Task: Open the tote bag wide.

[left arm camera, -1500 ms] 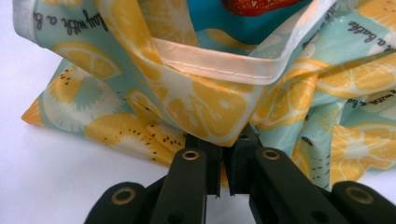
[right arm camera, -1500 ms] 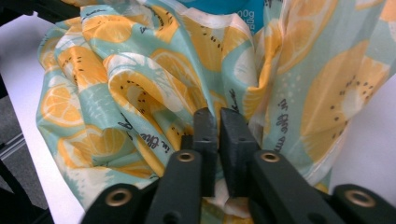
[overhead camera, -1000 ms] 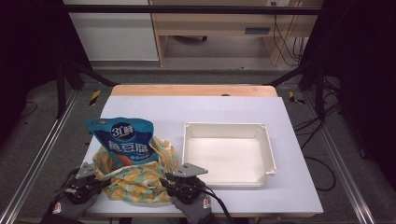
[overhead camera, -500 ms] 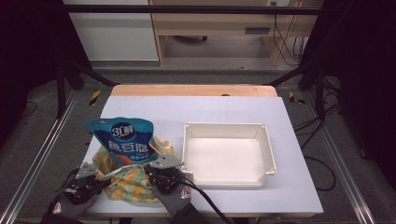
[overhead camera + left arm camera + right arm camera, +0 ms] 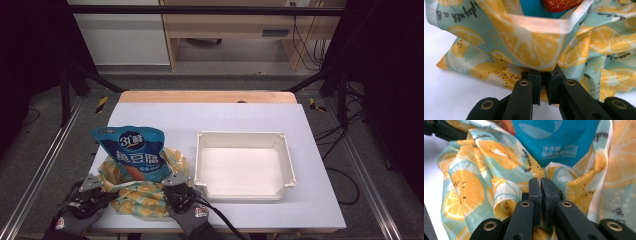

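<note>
A blue snack bag [image 5: 132, 152] stands upright inside a crumpled cloth bag [image 5: 142, 197] printed with orange slices, near the table's front left. My left gripper [image 5: 95, 186] is at the cloth's left side. In the left gripper view its jaws [image 5: 544, 75] are shut on a fold of the cloth bag [image 5: 534, 50]. My right gripper [image 5: 176, 182] is at the cloth's right side. In the right gripper view its jaws [image 5: 540, 183] are pressed together against the cloth bag [image 5: 484, 175], with no fabric visible between them. The snack bag [image 5: 559, 140] rises just behind.
A white rectangular tray [image 5: 200, 165] sits to the right of the cloth bag, with nothing in it. Bare white table [image 5: 200, 115] stretches behind both. The table's front edge lies just under my hands.
My right gripper has moved left, from beside the tray's front left corner in against the cloth bag. The left gripper has stayed where it was.
</note>
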Tool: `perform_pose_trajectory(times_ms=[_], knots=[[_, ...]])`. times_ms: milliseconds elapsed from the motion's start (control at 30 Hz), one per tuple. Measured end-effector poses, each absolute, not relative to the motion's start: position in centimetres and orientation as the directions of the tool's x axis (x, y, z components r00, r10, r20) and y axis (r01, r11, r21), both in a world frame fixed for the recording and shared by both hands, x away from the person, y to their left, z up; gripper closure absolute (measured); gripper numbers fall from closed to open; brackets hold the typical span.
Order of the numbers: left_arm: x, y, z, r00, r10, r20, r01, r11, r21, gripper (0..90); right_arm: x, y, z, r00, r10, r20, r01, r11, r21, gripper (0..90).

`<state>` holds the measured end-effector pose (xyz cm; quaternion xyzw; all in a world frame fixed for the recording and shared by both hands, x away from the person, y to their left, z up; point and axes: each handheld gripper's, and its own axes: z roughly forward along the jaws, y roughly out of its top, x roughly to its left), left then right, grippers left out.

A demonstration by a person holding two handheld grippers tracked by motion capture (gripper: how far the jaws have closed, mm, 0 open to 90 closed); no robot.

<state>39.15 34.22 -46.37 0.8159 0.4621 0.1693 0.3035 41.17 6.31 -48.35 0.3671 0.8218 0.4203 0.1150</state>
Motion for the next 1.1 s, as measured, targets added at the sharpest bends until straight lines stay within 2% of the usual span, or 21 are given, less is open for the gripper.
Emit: perform_pose_trajectory(times_ms=[333, 600, 867, 1100], knots=[[38.6, 34.8, -45.5, 0.511, 0.859, -0.025, 0.621, -0.349, 0.702, 75.8, 41.2, 6.2, -49.0, -0.703, 0.699, 0.130, 0.514, 0.373, 0.773, 88.0], [37.2, 36.1, -42.7, 0.518, 0.855, -0.035, 0.524, -0.284, 0.803, 73.9, 41.2, 6.2, -49.1, -0.702, 0.700, 0.133, 0.513, 0.366, 0.777, 89.2], [36.1, 36.3, -39.1, 0.508, 0.861, -0.010, 0.415, -0.235, 0.879, 81.0, 41.1, 6.2, -49.1, -0.702, 0.701, 0.129, 0.510, 0.367, 0.778, 89.9], [38.2, 35.1, -37.7, 0.532, 0.846, 0.012, 0.379, -0.251, 0.891, 89.8, 41.1, 6.2, -49.1, -0.704, 0.700, 0.117, 0.502, 0.374, 0.780, 89.9]])
